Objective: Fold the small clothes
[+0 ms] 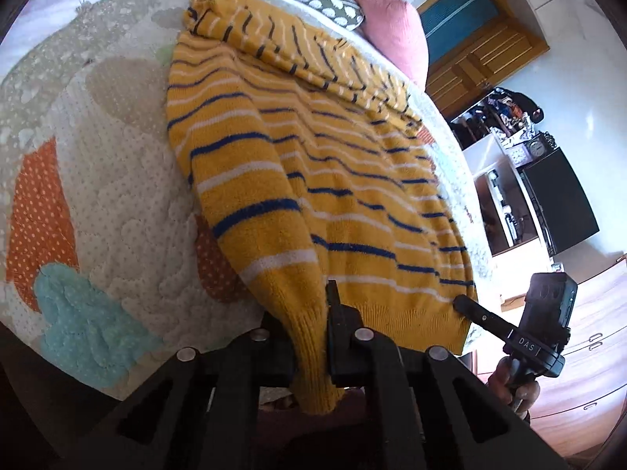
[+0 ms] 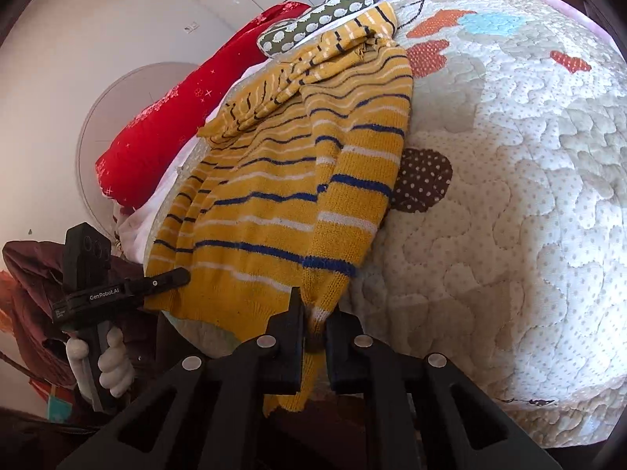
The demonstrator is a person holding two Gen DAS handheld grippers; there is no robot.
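1 sweater [image 1: 313,180] | 2 tools, left [image 1: 313,352], right [image 2: 313,337], clamping it | 1 quilt [image 1: 117,180]

Sweater [image 1: 313,180] lies flat on quilt [image 1: 109,180], filling frame centre in the left wrist view. Pillows [image 1: 388,19] sit behind it at top. Left gripper [image 1: 313,337] clamps a sleeve cuff at bottom centre; right gripper [image 1: 462,305] pinches the hem at lower right. Cabinet [image 1: 588,333] stands far right.
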